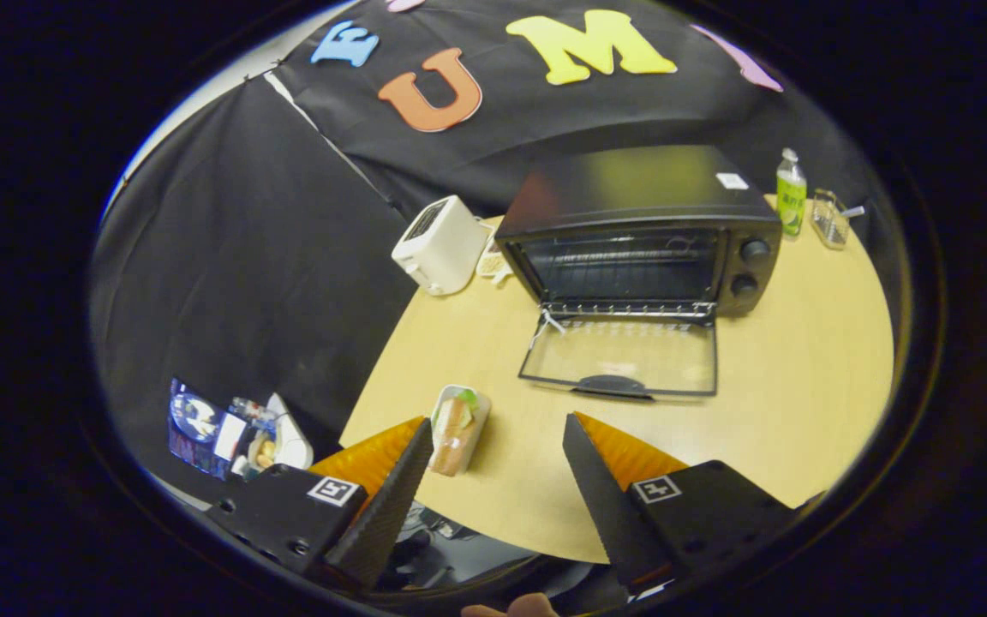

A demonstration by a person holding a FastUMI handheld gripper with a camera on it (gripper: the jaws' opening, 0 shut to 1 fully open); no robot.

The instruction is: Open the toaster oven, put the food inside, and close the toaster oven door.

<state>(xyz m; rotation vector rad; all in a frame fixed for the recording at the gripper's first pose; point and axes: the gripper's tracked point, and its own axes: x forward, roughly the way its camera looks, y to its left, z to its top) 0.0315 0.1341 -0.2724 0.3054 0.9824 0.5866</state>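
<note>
Oven door down, sandwich waiting by the spread gripper (498,437).

The fingers stand wide and hold nothing. The sandwich in its small tray (457,427) lies just ahead at 11 o'clock, beside the left finger; it looks soft, light and easily crushed, so I would grip the stiffer tray by its long sides. The toaster oven (643,231) stands open at 12 o'clock on the smooth wooden table (802,377); a white toaster (439,244) stands to its left, a green bottle (791,197) to its right.

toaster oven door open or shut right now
Open. The toaster oven has its glass door folded down flat onto the table, the rack inside exposed. The gripper is open.
</note>
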